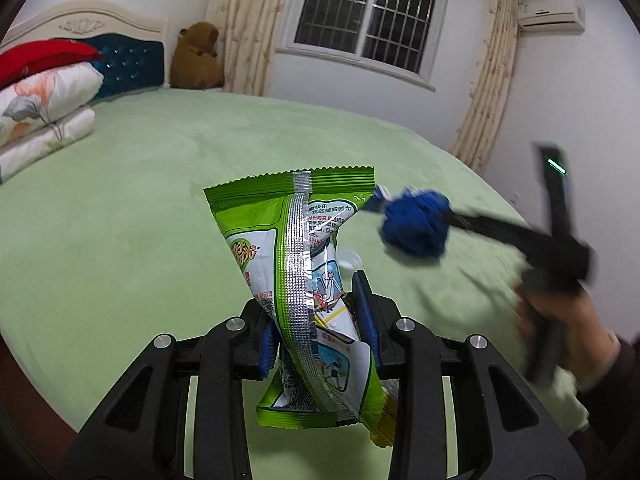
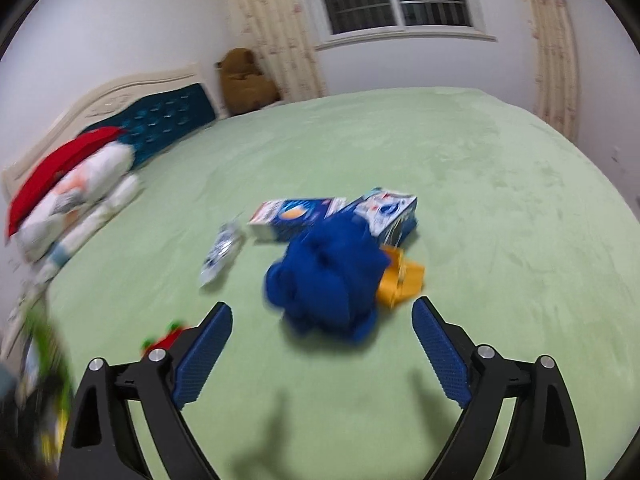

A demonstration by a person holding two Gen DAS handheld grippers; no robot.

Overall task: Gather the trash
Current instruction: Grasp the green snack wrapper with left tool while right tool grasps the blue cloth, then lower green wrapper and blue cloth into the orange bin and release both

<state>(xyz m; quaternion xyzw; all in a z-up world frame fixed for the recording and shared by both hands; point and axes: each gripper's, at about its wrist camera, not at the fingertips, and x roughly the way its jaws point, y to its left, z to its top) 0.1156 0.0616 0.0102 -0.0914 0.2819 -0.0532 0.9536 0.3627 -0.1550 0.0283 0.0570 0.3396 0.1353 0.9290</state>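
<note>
- In the left wrist view, folded bedding (image 1: 44, 108) with a red pillow on top sits at about 10 o'clock against the headboard, and a brown teddy bear (image 1: 198, 56) sits at 11 o'clock in the corner.
- The left tongs (image 1: 316, 328) are clamped on a green snack wrapper (image 1: 304, 264), which stands twisted upward between the blue pads, lifted clear of the green bed (image 1: 160, 184). That piece of trash counts as collected in hand.
- A small clear cap or cup (image 1: 350, 260) peeks out just behind the wrapper; what it is I cannot tell.
- At 3 o'clock the right tongs (image 1: 452, 218) come in blurred, reaching toward a crumpled blue wad (image 1: 416, 222).
- In the right wrist view, a crushed clear wrapper (image 2: 222, 248) lies at 10 o'clock, then two blue-and-white cartons (image 2: 292, 218) side by side at 12 o'clock, with the blue wad (image 2: 328, 280) in front of them and an orange box (image 2: 404, 280) touching it at 1 o'clock.
- The right tongs (image 2: 322, 320) stand wide apart and empty, just short of the wad.
- Judged step: approach for the second pickup. The next move calls for advancing until the pads straddle the wad, then closing; the soft wad should compress easily, but the neighbouring orange box could be caught too.
</note>
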